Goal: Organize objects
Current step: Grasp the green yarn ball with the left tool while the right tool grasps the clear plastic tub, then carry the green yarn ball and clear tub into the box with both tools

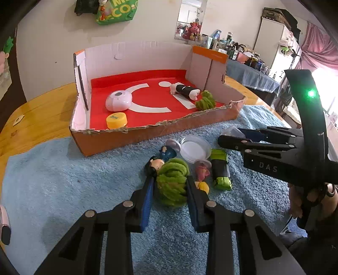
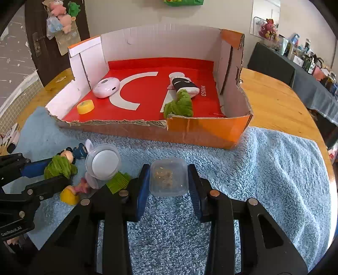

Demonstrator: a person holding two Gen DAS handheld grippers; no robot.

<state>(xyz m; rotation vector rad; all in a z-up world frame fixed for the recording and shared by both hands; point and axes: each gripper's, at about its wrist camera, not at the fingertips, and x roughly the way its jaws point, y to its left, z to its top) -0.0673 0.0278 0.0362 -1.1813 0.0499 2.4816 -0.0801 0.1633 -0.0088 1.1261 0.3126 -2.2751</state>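
both grippers are closed on small items on the blue towel point(image 1: 63, 179), in front of the cardboard box point(image 1: 160, 135)

left wrist view: a green yarn bundle point(image 1: 172, 182) is clamped by the left gripper point(image 1: 169, 188); right wrist view: a clear plastic container point(image 2: 168, 177) is pinched by the right gripper point(image 2: 169, 179), beside a round white lid point(image 2: 103, 164)

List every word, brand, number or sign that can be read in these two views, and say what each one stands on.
"MINISO": on the red floor of the cardboard box, beside the black-and-white roll.
"DAS": on the black body of the right tongs.
"CO": part of larger lettering on the green bag on the wall, cut off.
Yellow cap: dark mark, too small to read.
Left tongs body: white lettering, too blurred.
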